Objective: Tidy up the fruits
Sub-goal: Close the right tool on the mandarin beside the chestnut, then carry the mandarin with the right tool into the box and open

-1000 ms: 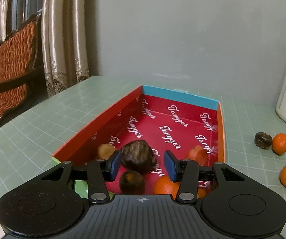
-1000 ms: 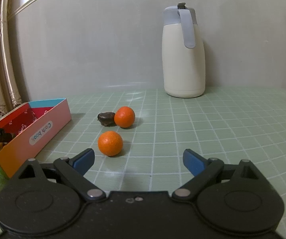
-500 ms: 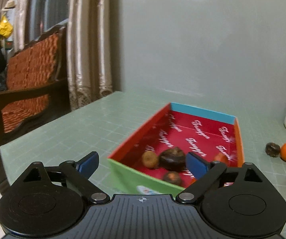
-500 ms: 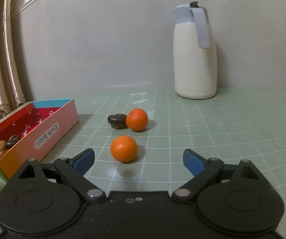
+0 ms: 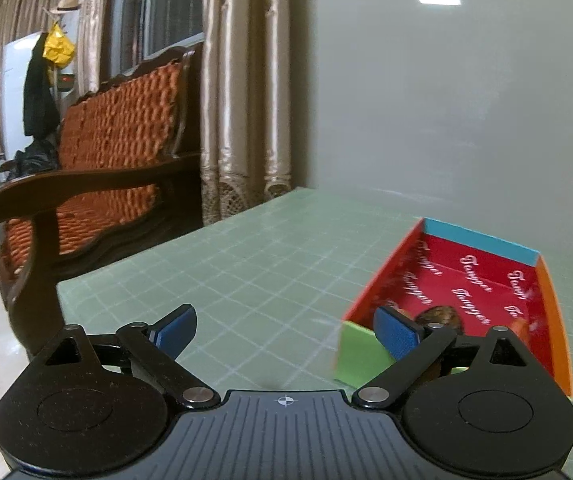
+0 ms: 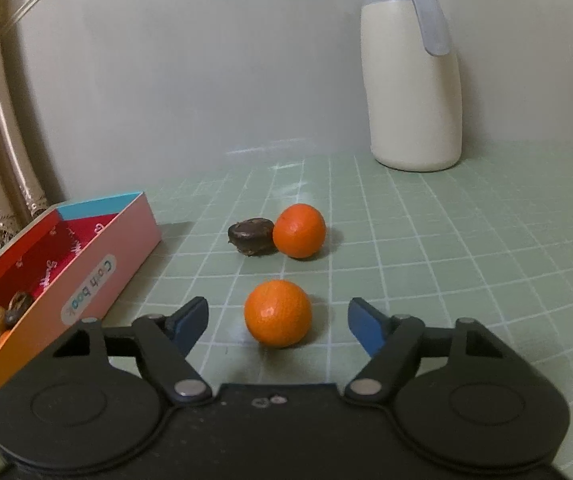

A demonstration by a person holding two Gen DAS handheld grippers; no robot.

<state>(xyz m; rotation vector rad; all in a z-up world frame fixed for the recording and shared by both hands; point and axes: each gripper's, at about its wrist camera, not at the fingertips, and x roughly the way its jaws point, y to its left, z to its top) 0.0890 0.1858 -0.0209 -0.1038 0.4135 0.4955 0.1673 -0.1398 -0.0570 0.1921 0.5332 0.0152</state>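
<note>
Green gridded table (image 6: 466, 248), fruit sorting under way. Right gripper (image 6: 278, 320) spread wide, holding nothing, framing a near orange (image 6: 277, 312) resting on the table between the blue fingertips without touching either. Just beyond, a second orange (image 6: 299, 230) pressed against a dark brown fruit (image 6: 251, 236). Far right, upright by the wall, a cream jug (image 6: 414, 96). At left, open red box (image 6: 98, 256), small fruits gathered in its near end. Left gripper (image 5: 286, 330) likewise wide open and empty, above bare table, to the left of the box (image 5: 550, 308); inside, a dark round fruit (image 5: 442, 318), partly hidden behind the right fingertip. Beyond the table edge, a wooden bench (image 5: 106, 152) with orange cushions, and curtains (image 5: 242, 92).
</note>
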